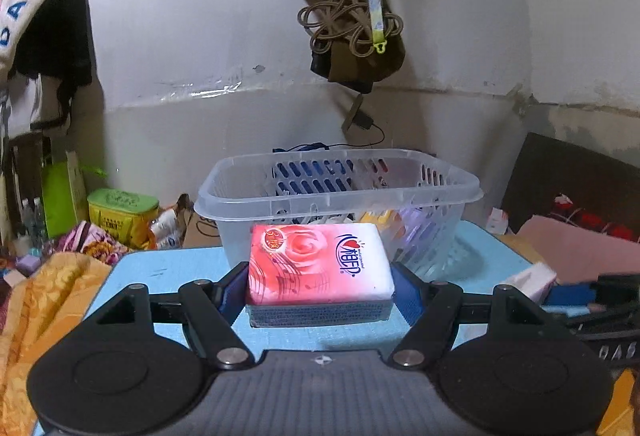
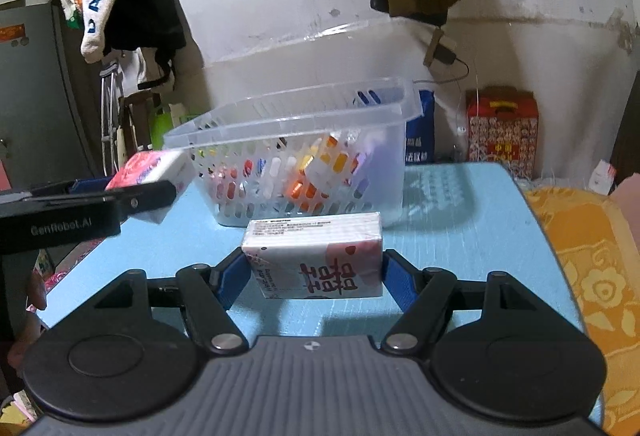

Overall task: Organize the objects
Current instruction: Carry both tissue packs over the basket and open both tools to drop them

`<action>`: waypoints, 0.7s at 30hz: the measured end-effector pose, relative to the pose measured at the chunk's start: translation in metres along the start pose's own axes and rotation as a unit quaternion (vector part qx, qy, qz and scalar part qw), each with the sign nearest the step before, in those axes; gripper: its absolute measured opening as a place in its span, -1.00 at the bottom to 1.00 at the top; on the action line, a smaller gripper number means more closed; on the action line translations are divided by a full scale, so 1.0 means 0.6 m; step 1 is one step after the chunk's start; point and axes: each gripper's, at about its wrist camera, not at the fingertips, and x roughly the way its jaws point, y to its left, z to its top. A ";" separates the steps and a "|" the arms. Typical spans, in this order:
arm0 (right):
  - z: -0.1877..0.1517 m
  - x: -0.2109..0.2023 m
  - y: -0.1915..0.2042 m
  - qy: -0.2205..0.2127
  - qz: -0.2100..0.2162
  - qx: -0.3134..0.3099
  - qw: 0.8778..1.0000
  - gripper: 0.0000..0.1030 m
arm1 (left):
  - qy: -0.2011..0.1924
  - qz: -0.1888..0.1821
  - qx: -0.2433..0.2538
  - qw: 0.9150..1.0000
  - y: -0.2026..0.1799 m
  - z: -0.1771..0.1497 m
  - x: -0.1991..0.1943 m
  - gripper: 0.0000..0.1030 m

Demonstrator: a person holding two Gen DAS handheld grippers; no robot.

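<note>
My left gripper (image 1: 319,286) is shut on a pink rose-print tissue pack (image 1: 318,262), held just in front of a clear plastic basket (image 1: 280,195) on the light blue table (image 1: 160,268). My right gripper (image 2: 318,272) is shut on a white and pink tissue pack (image 2: 320,256), also in front of the basket (image 2: 380,155). The basket holds several small colourful items (image 2: 316,171). The left gripper with its pack (image 2: 156,167) shows at the left of the right wrist view, beside the basket's left end.
Yellow patterned cloth (image 2: 580,256) lies right of the table and at its left (image 1: 48,296). A green tin (image 1: 122,211) and clutter sit beyond the left edge. A red gift box (image 2: 502,127) stands by the wall. A bag and rope (image 1: 352,35) hang above the basket.
</note>
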 end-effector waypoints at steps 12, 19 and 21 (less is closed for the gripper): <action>0.005 -0.011 0.006 -0.016 0.005 -0.010 1.000 0.44 | -0.008 0.003 0.000 1.000 0.016 0.002 -0.012 0.47; 0.006 -0.018 0.000 -0.024 0.005 -0.004 1.000 0.44 | -0.014 0.000 -0.001 1.000 0.019 0.005 -0.022 0.47; 0.010 -0.025 -0.002 -0.033 0.006 -0.004 0.999 0.44 | -0.019 -0.001 -0.002 1.000 0.020 0.006 -0.029 0.47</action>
